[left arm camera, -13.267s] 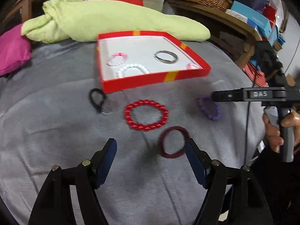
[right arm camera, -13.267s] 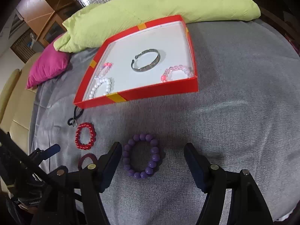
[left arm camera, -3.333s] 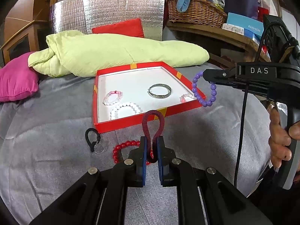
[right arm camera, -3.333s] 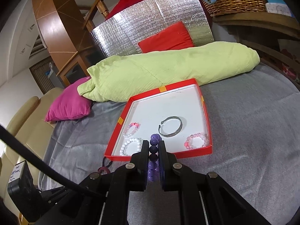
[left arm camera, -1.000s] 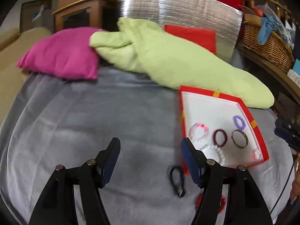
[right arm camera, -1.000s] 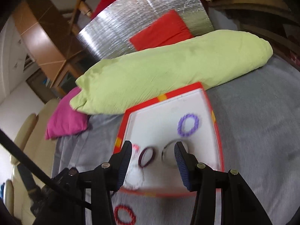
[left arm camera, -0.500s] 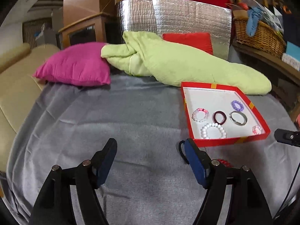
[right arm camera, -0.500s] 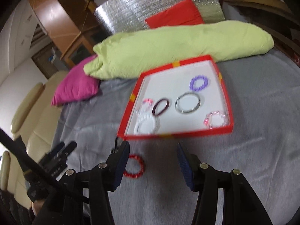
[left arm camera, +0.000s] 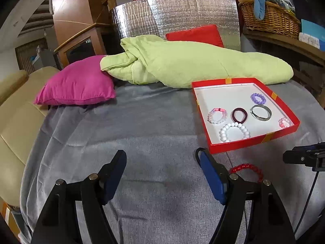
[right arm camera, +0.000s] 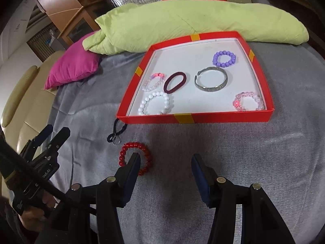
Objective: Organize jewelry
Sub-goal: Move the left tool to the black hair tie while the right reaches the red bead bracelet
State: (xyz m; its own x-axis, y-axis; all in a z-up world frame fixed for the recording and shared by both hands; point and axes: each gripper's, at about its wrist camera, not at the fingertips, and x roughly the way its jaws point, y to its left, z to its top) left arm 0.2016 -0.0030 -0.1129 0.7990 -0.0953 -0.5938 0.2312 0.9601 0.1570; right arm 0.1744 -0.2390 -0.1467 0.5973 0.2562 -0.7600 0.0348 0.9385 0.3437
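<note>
A red tray (right arm camera: 195, 118) on the grey cloth holds a purple bead bracelet (right arm camera: 224, 59), a silver bangle (right arm camera: 211, 81), a maroon hair tie (right arm camera: 175, 82), a white bead bracelet (right arm camera: 155, 102) and two pink-white ones. In front of it lie a red bead bracelet (right arm camera: 132, 144) and a black hair tie (right arm camera: 116, 134) with a small ring. My right gripper (right arm camera: 165, 158) is open and empty, its left finger over the red bracelet's ring. My left gripper (left arm camera: 161, 158) is open and empty above bare cloth, left of the tray (left arm camera: 243, 141); the red bracelet (left arm camera: 243, 165) shows past its right finger.
A rolled green quilt (right arm camera: 182, 20) lies right behind the tray, a magenta cushion (left arm camera: 77, 85) to the left. A beige sofa arm (left arm camera: 12, 118) borders the cloth on the left. A wicker basket (left arm camera: 270, 20) sits on a shelf at the back right.
The purple bracelet and the maroon hair tie, earlier held, now lie in the tray. Over the last second my right gripper sank toward the red bracelet, and my left gripper swung toward the tray.
</note>
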